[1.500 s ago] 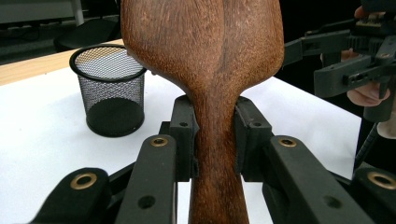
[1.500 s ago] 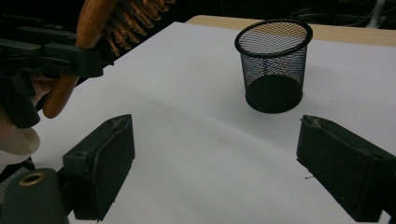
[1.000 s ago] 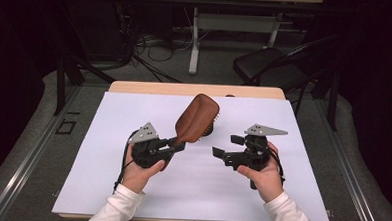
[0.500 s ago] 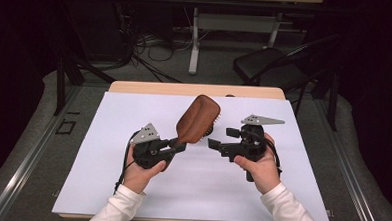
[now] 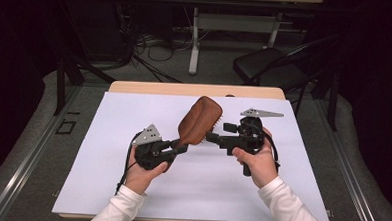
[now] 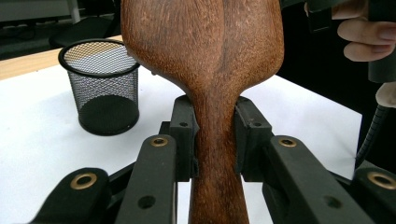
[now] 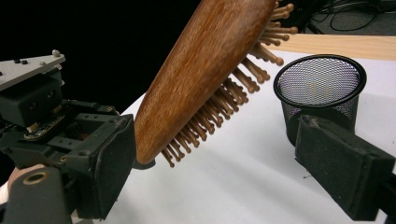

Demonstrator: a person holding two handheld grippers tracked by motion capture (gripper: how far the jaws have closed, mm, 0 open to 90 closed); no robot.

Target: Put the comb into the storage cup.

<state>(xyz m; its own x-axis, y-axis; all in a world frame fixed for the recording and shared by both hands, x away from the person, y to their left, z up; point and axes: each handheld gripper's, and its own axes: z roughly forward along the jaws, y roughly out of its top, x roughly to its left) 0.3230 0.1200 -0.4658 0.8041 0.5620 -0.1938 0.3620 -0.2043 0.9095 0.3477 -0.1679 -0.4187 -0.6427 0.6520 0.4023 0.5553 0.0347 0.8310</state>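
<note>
Left gripper (image 5: 178,148) clamped on the handle of the wooden hairbrush (image 5: 199,120), jaws pressing both sides of the neck. Brush held up off the counter (image 5: 105,186), head tilted up and away, bristles facing the right gripper (image 5: 214,133).

Right gripper jaws apart, nothing held; brush head sits just in front of the gap between them, no pad contact visible.

Versus a second ago: right gripper has moved in toward the brush head, from well apart to just beside it, and sits a bit higher. Left gripper and brush unchanged.

Per view:
- Left gripper view: smooth back of the hairbrush (image 6: 210,70) up close, grip on the narrow neck clear; the other hand's fingers (image 6: 369,42) at top right.
- Right gripper view: bristle side of the hairbrush (image 7: 205,70), wooden pins in rows; left gripper (image 7: 60,135) at the brush's lower end.
- Both gripper views: black mesh pen cup (image 6: 100,86) upright on the white counter behind the brush; the high view has the brush in front of that spot.
</note>
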